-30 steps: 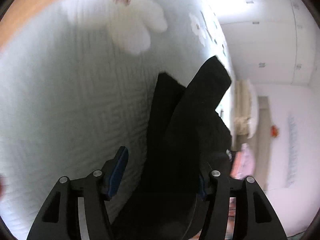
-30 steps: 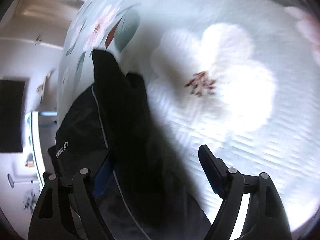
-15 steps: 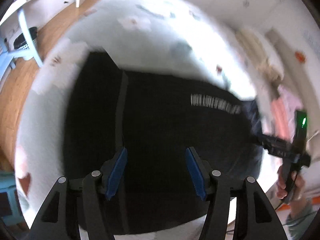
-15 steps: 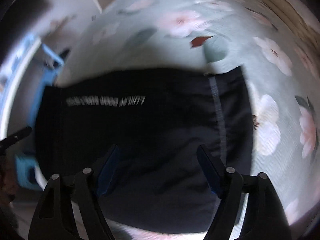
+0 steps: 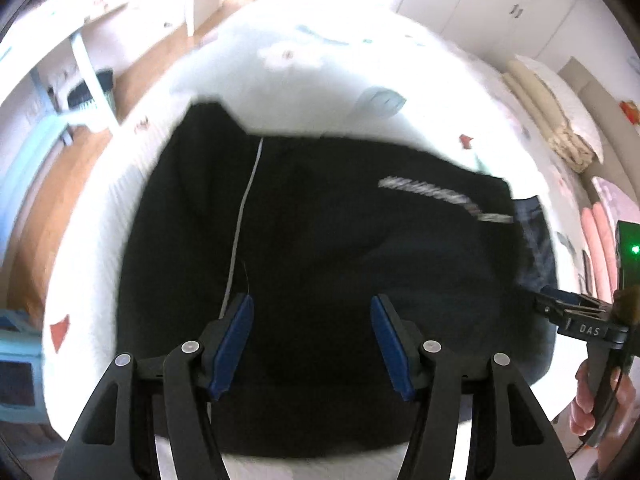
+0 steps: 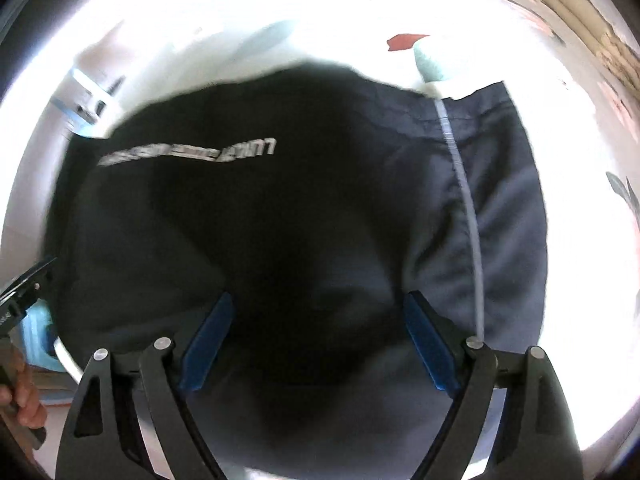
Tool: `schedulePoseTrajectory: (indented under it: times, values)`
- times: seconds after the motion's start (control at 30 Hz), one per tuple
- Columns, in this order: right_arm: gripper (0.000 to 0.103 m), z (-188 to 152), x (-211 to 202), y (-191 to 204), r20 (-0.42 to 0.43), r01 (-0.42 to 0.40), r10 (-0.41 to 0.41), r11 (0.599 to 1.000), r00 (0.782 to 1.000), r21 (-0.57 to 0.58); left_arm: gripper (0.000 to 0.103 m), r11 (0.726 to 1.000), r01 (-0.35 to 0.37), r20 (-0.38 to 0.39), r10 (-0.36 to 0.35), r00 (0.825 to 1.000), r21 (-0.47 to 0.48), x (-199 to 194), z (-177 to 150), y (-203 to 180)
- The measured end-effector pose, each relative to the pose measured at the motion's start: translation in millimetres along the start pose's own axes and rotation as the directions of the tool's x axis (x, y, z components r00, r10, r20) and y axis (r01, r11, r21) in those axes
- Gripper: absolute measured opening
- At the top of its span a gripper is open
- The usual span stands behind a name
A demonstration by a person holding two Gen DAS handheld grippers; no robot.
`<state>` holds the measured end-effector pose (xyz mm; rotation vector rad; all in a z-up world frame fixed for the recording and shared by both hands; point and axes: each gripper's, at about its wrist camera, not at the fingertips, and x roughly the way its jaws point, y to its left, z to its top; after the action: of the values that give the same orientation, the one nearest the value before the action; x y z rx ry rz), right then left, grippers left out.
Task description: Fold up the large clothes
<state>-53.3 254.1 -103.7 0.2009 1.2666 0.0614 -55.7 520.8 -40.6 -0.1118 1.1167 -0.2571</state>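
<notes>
Lying spread across the floral bedspread (image 5: 320,56), the black garment (image 5: 320,240) is now seen whole from above, where a second ago it was bunched upright between the jaws of both claws. The cloth has been let go and both tools have been drawn back and lifted. The left gripper (image 5: 312,336) is held wide open with nothing between its blue pads (image 5: 234,340); the garment is spread below and ahead of it, with a thin white piping line (image 5: 244,216) running forward from just beside its left pad. The right gripper (image 6: 318,336) is likewise opened wide and empty, and the same garment fills the space ahead of it, its printed lettering (image 6: 188,152) ahead and to the left, its piping ahead and to the right. In the left view the right gripper is seen off to the right, near the garment's edge; whether it touches the cloth cannot be told.

It is judged that one fold has just been laid down and released. The garment is still broad, so a further fold is probably needed, for which fresh hold on an edge must be taken. Both views are blurred by motion.
</notes>
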Motion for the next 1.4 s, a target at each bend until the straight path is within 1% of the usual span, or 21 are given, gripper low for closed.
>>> schedulePoseTrajectory:
  times: [0.07, 0.13, 0.17, 0.3, 0.4, 0.43, 0.5, 0.53, 0.6, 0.63, 0.67, 0.77, 0.87, 0.93, 1.0, 1.07, 1.1, 1.13, 1.23, 1.3, 1.4]
  values:
    - [0.089, -13.3, -29.8, 1.2, 0.019, -0.028, 0.028, 1.000, 0.999, 0.014, 0.062, 1.000, -0.015, 0.017, 0.014, 1.000, 0.016, -30.3, -4.4, -12.4]
    - [0.089, -33.9, -62.9, 2.7, 0.021, -0.051, 0.051, 0.999, 0.998, 0.004, 0.063, 0.999, -0.025, 0.033, 0.024, 0.999, 0.037, -60.6, -8.0, -32.5]
    - [0.089, -43.5, -75.2, 3.3, 0.018, -0.050, 0.050, 0.999, 0.999, -0.009, 0.063, 0.998, -0.035, 0.045, 0.033, 0.998, 0.046, -76.8, -11.9, -42.0]
    - [0.089, -77.0, -130.0, 14.2, 0.018, 0.009, -0.008, 0.997, 1.000, -0.073, 0.064, 0.996, -0.057, 0.111, 0.049, 0.993, 0.074, -140.9, -21.3, -78.4]
    - [0.089, -99.5, -167.0, 6.0, -0.008, -0.002, 0.001, 0.998, 1.000, -0.069, 0.064, 0.996, -0.058, 0.143, 0.048, 0.989, 0.067, -183.9, -26.3, -100.9]
    - [0.089, -97.6, -171.5, 1.0, -0.016, 0.000, -0.001, 0.998, 1.000, -0.062, 0.064, 0.996, -0.052, 0.146, 0.042, 0.988, 0.067, -194.4, -26.0, -108.9]
    - [0.089, -105.2, -202.8, 2.0, -0.016, 0.011, -0.012, 0.999, 1.000, -0.031, 0.064, 0.996, -0.049, 0.172, 0.037, 0.984, 0.068, -219.5, -27.5, -124.2]
    - [0.089, -105.8, -213.7, 1.7, -0.006, 0.004, -0.004, 1.000, 1.000, -0.017, 0.064, 0.996, -0.059, 0.196, 0.044, 0.980, 0.073, -237.3, -28.6, -134.9]
    - [0.089, -107.5, -241.6, 3.4, 0.023, -0.001, 0.000, 1.000, 1.000, 0.011, 0.064, 0.994, -0.068, 0.215, 0.048, 0.976, 0.087, -255.5, -29.7, -151.8]
    - [0.089, -107.7, -251.8, 3.6, 0.035, 0.003, -0.004, 1.000, 0.999, 0.019, 0.065, 0.991, -0.085, 0.229, 0.059, 0.972, 0.106, -270.7, -31.2, -163.0]
    - [0.089, -109.6, -264.9, 4.9, 0.050, 0.007, -0.008, 1.000, 0.999, 0.022, 0.066, 0.988, -0.101, 0.241, 0.071, 0.968, 0.116, -278.1, -31.6, -169.5]
    - [0.089, -114.5, -299.7, 9.7, 0.103, 0.016, -0.018, 1.000, 0.995, 0.014, 0.073, 0.973, -0.171, 0.304, 0.118, 0.945, 0.155, -312.2, -39.2, -194.9]
    - [0.090, -121.9, -336.8, 17.1, 0.172, 0.036, -0.036, 0.999, 0.985, 0.000, 0.077, 0.963, -0.211, 0.353, 0.141, 0.925, 0.170, -339.1, -47.0, -212.3]
    - [0.091, -127.3, -362.3, 23.8, 0.226, 0.051, -0.048, 0.999, 0.973, -0.008, 0.077, 0.960, -0.227, 0.370, 0.154, 0.916, 0.162, -352.0, -52.1, -221.6]
    - [0.091, -132.4, -382.2, 28.9, 0.276, 0.069, -0.060, 0.997, 0.959, -0.021, 0.077, 0.962, -0.229, 0.371, 0.161, 0.915, 0.148, -359.5, -54.8, -226.4]
    - [0.092, -136.8, -397.1, 32.4, 0.317, 0.091, -0.077, 0.995, 0.945, -0.029, 0.077, 0.968, -0.215, 0.380, 0.153, 0.912, 0.127, -370.4, -59.3, -228.5]
    - [0.092, -138.7, -402.9, 33.4, 0.334, 0.100, -0.085, 0.994, 0.939, -0.030, 0.077, 0.969, -0.216, 0.383, 0.156, 0.911, 0.119, -373.4, -60.9, -228.5]
    - [0.092, -140.4, -407.3, 32.6, 0.346, 0.106, -0.089, 0.994, 0.934, -0.031, 0.077, 0.969, -0.225, 0.391, 0.167, 0.905, 0.107, -377.4, -62.9, -228.0]
    - [0.093, -144.0, -417.0, 30.6, 0.378, 0.106, -0.090, 0.994, 0.921, -0.021, 0.077, 0.959, -0.272, 0.420, 0.216, 0.881, 0.078, -387.7, -69.0, -227.4]
    - [0.093, -143.6, -420.0, 29.7, 0.388, 0.112, -0.098, 0.994, 0.917, -0.012, 0.077, 0.956, -0.287, 0.423, 0.237, 0.875, 0.059, -390.7, -71.3, -225.3]
    - [0.093, -142.6, -421.1, 26.0, 0.391, 0.116, -0.107, 0.993, 0.914, 0.001, 0.077, 0.954, -0.299, 0.415, 0.265, 0.870, 0.019, -392.6, -73.9, -218.8]
